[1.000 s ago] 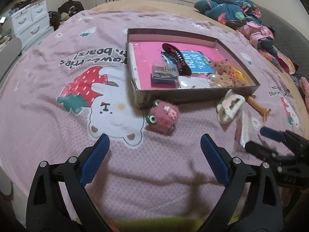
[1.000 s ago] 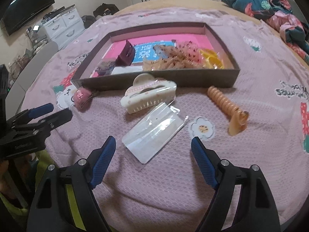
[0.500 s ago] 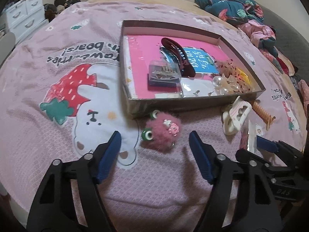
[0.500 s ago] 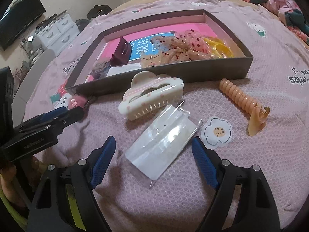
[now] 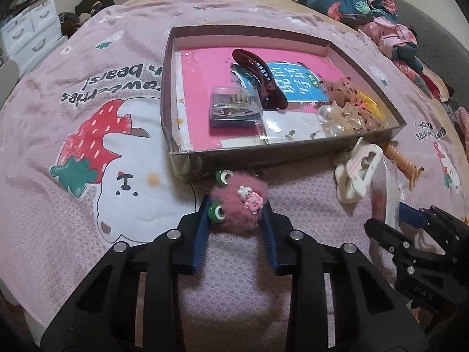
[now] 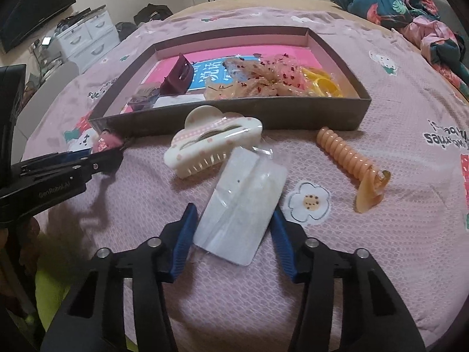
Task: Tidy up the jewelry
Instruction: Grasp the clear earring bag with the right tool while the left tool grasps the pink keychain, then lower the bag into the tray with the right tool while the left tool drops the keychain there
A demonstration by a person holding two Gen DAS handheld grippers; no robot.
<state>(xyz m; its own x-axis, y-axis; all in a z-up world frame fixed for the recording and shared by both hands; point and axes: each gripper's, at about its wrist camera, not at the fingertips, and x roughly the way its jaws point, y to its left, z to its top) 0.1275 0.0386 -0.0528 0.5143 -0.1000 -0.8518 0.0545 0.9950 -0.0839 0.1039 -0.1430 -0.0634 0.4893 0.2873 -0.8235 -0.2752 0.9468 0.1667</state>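
Left wrist view: the left gripper (image 5: 238,215), jaws just closing, pinches a fluffy pink frog-eyed hair clip (image 5: 239,204) on the bedspread, just before the shallow brown cardboard tray (image 5: 296,157).

Right wrist view: the right gripper (image 6: 233,224), also just closing, flanks a clear plastic packet (image 6: 243,208); contact unclear. Likely next: lift both into the tray.

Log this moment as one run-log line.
left gripper: jaws just closing, pads on fuzzy pink hair clip | right gripper: jaws just closing around clear packet, contact unclear | tray: unreached
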